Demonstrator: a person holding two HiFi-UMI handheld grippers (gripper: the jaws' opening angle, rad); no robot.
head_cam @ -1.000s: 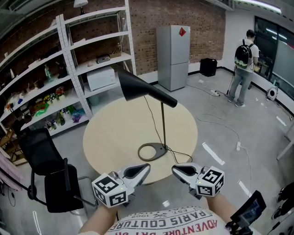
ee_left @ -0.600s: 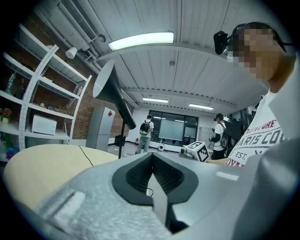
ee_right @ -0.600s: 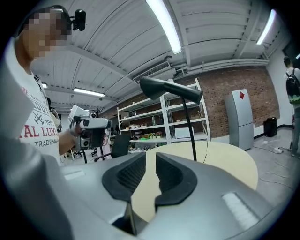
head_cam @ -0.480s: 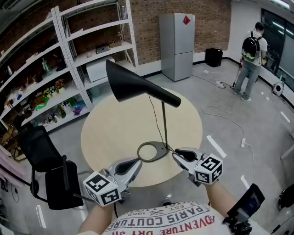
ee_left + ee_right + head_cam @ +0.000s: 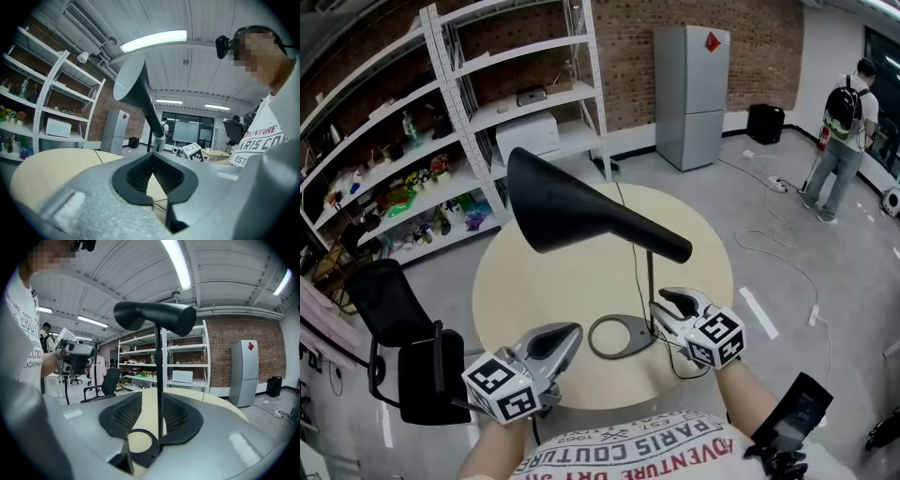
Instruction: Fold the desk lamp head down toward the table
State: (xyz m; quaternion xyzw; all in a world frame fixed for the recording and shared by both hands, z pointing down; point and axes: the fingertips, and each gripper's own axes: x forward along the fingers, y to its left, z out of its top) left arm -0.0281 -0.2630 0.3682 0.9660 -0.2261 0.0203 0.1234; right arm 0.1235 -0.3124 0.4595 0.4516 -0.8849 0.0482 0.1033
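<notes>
A black desk lamp stands on the round beige table (image 5: 534,281). Its cone head (image 5: 572,214) is raised and points left, above a thin upright stem (image 5: 650,286) and a ring base (image 5: 617,337). My right gripper (image 5: 667,300) is at the stem near the base. Its jaws have just been opening, and in the right gripper view the stem (image 5: 160,380) rises between the open right gripper (image 5: 152,397) pads, with the lamp head (image 5: 154,315) above and the ring base (image 5: 139,442) below. My left gripper (image 5: 570,332) hovers shut and empty at the table's near edge, left of the base. Its view shows the left gripper (image 5: 153,158) and the lamp head (image 5: 136,91).
A black office chair (image 5: 403,361) stands left of the table. The lamp's cord (image 5: 680,361) trails off the table's near right edge. Metal shelves (image 5: 469,122) and a grey fridge (image 5: 692,94) line the brick wall. A person with a backpack (image 5: 842,141) stands far right.
Both grippers have moved forward over the table toward the lamp. The right gripper's jaws have spread wide and now straddle the stem. The left jaws stay shut.
</notes>
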